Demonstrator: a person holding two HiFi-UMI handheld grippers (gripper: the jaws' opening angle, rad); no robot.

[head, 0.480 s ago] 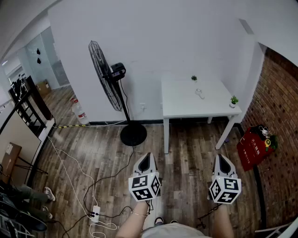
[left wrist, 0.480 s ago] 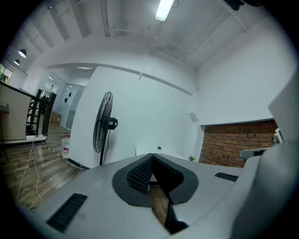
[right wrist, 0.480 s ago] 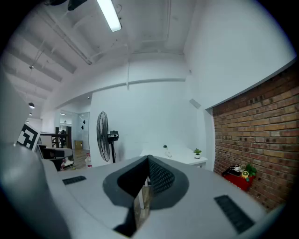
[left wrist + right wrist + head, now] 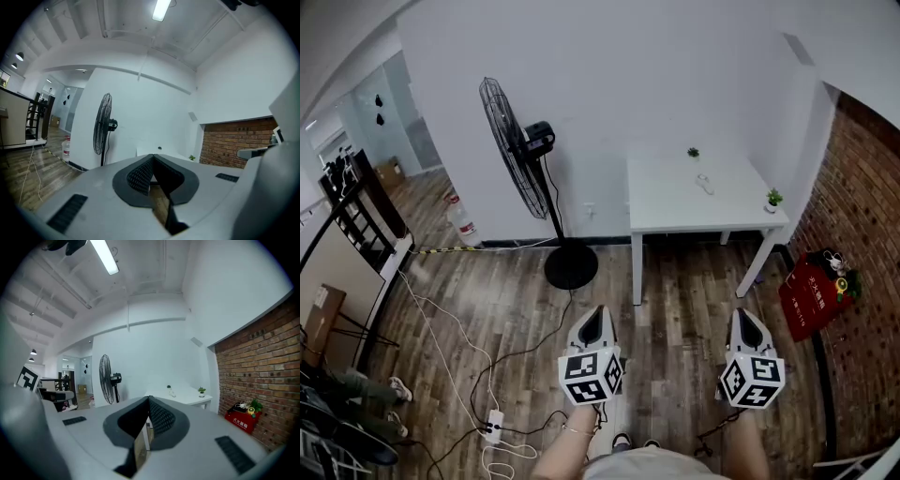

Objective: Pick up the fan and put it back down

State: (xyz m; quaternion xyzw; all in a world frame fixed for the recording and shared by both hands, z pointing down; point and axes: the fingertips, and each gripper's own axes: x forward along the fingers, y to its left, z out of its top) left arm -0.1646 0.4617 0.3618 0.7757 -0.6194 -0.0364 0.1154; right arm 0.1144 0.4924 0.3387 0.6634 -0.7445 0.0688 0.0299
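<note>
A black pedestal fan (image 4: 523, 150) stands upright on its round base (image 4: 571, 266) by the white wall, left of the table. It also shows far off in the left gripper view (image 4: 102, 124) and the right gripper view (image 4: 107, 379). My left gripper (image 4: 594, 323) and right gripper (image 4: 743, 324) are held low over the wooden floor, well short of the fan. Both point forward. The jaws of each meet at the tip with nothing between them, as the left gripper (image 4: 152, 157) and right gripper (image 4: 149, 400) show in their own views.
A white table (image 4: 675, 211) with small plants (image 4: 773, 199) stands right of the fan. A red bag (image 4: 811, 286) lies by the brick wall. Cables and a power strip (image 4: 492, 428) cross the floor at left. A water bottle (image 4: 461, 225) and a black rack (image 4: 356, 211) stand farther left.
The head view has shifted very slightly. The fan and both grippers hold the same places.
</note>
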